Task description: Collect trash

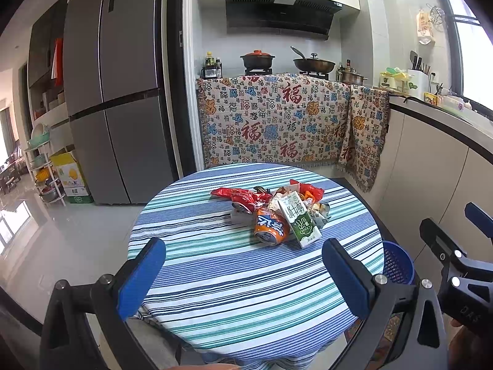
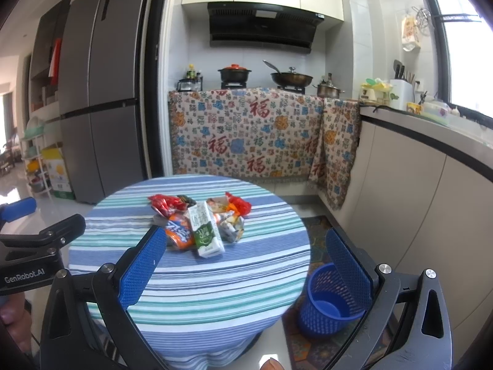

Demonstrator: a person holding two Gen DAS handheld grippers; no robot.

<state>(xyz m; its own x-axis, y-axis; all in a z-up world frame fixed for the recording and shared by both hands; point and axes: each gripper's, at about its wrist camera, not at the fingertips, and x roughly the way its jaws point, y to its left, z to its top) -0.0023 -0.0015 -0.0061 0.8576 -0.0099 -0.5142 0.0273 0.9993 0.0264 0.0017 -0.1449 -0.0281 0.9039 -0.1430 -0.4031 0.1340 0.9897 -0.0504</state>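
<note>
Hovering open claws (image 1: 243,274), heaped trash (image 1: 274,212)

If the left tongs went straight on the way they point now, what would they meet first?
Probably the orange can at the near edge of the trash pile, with the milk carton beside it. The left tongs are open over bare striped tablecloth; depth is uncertain.

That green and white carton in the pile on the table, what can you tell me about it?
The milk carton is a tall box, apparently of coated paper, white on its upper part and green lower down, with printed characters and a logo. It lies on its side on the striped tablecloth, its base end pointing toward the cameras. It looks intact rather than crushed. It rests at the near edge of the trash pile, leaning against the orange soda can on one side, with crumpled wrappers on the other. Neither gripper touches it.
</note>
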